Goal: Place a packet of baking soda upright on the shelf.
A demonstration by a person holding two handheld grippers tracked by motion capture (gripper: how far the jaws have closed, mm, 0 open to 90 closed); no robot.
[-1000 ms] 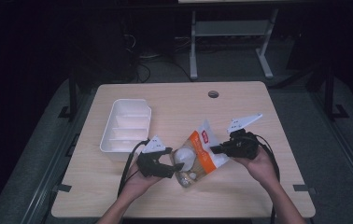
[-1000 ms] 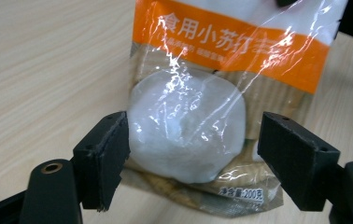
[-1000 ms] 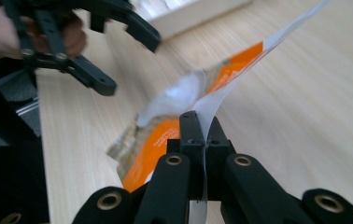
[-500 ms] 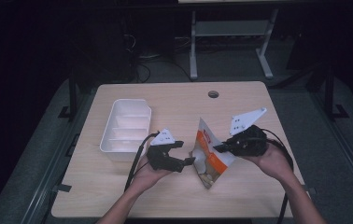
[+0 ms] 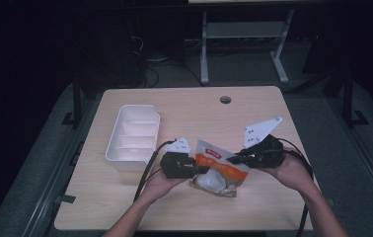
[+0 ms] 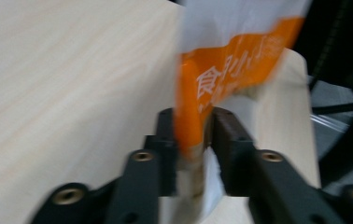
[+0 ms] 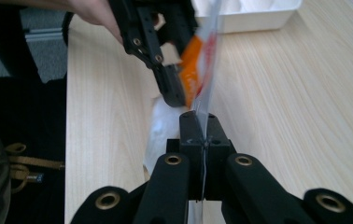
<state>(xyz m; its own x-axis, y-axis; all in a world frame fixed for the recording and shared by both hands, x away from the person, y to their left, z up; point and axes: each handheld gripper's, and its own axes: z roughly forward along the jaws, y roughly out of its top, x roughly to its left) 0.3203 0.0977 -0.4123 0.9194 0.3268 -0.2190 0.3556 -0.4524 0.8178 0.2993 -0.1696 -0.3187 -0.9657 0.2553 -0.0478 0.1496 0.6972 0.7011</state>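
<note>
Wooden table (image 5: 125, 207) is carrying a white divided tray (image 5: 133, 137), compartments looking bare. Right of tray, orange-and-white snack bag (image 5: 220, 170) with white Chinese characters, blurred. Left gripper (image 6: 193, 135) is pinching its orange edge; right gripper (image 7: 201, 135) is clamping its clear edge.
</note>
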